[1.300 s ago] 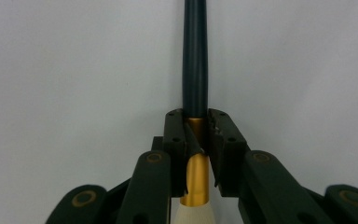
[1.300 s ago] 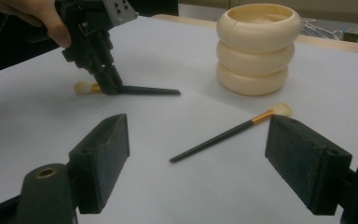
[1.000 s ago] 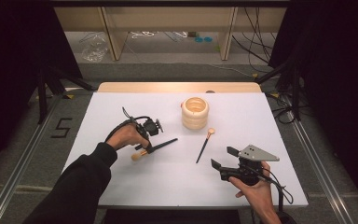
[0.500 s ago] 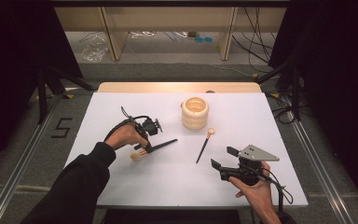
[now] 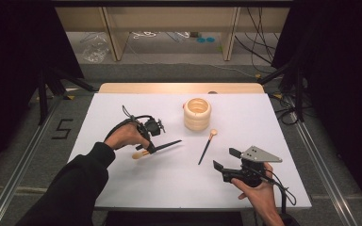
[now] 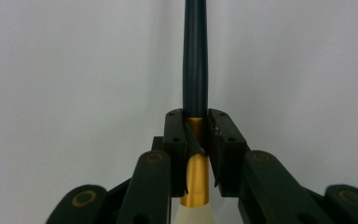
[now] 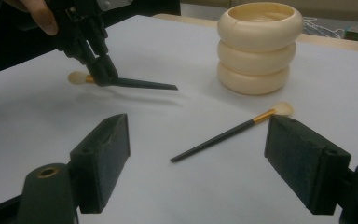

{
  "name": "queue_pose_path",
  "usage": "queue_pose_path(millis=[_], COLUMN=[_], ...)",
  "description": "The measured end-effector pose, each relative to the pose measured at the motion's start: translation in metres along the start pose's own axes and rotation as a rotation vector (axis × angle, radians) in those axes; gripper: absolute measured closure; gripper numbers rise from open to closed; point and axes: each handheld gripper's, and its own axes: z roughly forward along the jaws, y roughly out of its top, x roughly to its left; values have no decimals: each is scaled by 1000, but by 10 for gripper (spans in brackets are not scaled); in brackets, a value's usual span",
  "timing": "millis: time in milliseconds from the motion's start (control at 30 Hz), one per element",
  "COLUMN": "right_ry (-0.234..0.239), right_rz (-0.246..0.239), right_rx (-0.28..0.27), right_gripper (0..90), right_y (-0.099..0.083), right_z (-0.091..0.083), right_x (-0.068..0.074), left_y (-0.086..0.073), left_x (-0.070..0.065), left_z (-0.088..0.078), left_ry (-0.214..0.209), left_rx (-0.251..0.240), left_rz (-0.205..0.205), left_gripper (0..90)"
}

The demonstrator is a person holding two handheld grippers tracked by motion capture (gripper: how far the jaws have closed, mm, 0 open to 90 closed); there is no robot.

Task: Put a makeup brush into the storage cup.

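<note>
A white table top (image 5: 122, 108) lies under me, with a wooden strip along its far edge and grey floor around it. On it I count two makeup brushes and one cream ribbed holder (image 5: 197, 114), built of three stacked rings and standing upright toward the far middle. My left gripper (image 5: 147, 147) is clamped on the first brush (image 5: 162, 144) at its gold ferrule; the pale bristle tip pokes out toward my side and the dark handle juts past the jaws, just above the table. The second brush (image 5: 206, 147) lies flat on the white surface, bristles toward the holder and near it but not touching. My right gripper (image 5: 225, 160) sits at the near right, jaws spread wide and holding nothing, pointed at that loose brush.
</note>
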Motion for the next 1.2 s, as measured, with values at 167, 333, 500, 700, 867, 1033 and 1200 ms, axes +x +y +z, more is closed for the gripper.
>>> queue_pose_path(millis=[167, 333, 500, 700, 867, 1033, 1200], right_ry=[12, 15, 12, 64, 119, 147, 163], right_rz=[-8, -18, -43, -30, -77, -108, -214], right_rx=[5, 28, 25, 36, 49, 71, 113], right_gripper=[238, 242, 246, 258, 259, 271, 300], right_y=[0, 0, 0, 0, 3, 6, 15], right_z=[1, 0, 1, 3, 8, 11, 16], right_x=[2, 1, 2, 5, 8, 10, 18], left_y=[2, 2, 2, 2, 3, 4, 5], left_x=[-7, -13, -19, -31, -48, -59, -73], left_z=[-1, -6, -9, -13, -14, -15, -17], left_ry=[7, 9, 9, -11, -19, -24, -39], left_rx=[-4, -24, -38, -61, -64, -71, -80], left_rz=[25, 48, 66, 101, 143, 174, 213], left_gripper=[780, 780, 780, 780, 780, 780, 780])
